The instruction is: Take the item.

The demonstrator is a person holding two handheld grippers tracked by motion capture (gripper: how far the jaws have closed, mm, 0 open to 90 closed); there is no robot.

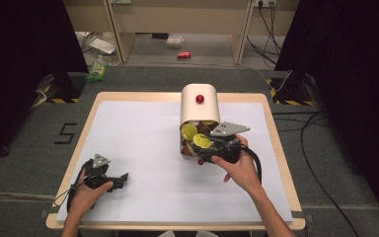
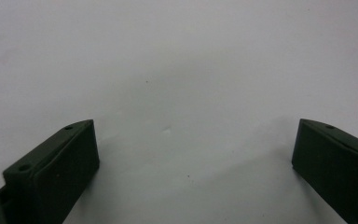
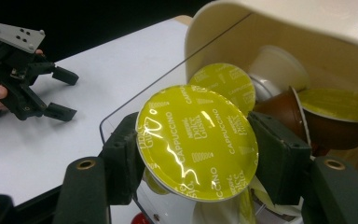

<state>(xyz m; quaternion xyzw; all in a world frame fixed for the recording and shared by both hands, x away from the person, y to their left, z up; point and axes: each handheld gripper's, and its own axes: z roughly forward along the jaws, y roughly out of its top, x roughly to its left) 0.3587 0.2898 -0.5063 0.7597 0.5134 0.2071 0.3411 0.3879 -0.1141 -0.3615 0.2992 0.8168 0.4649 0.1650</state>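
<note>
We see the right hand-held gripper (image 3: 196, 154) pinching a yellow-lidded capsule (image 3: 196, 145) by its edges, one black pad on each side of the lid, at the open mouth of the cream dispenser (image 3: 279, 32). The right gripper view reads the lid print, "Cappuccino", and shows what lies just behind the held capsule: a second yellow capsule (image 3: 228, 84), a white capsule (image 3: 279, 70) and a brown-bodied capsule (image 3: 284, 108) deeper in the dispenser, plus a clear front tray edge (image 3: 121, 116) below the jaws. The high view gives none of that detail; there the right hand-held gripper (image 1: 205, 150) sits at the dispenser's (image 1: 199, 111) front opening, the held capsule (image 1: 201, 141) a small yellow disc beside another, and a red knob (image 1: 200, 98) on top of the dispenser, which the gripper camera misses. The left hand-held gripper (image 1: 121, 178) rests well apart to the side on the white worktop (image 1: 143, 138), in the person's left hand (image 1: 86, 192). Its own view shows jaws spread wide with bare worktop (image 2: 177, 70) between them, nothing gripped. The right gripper view also catches that left hand-held gripper (image 3: 63, 93) farther off, fingers open, with its grey plate on top.
</note>
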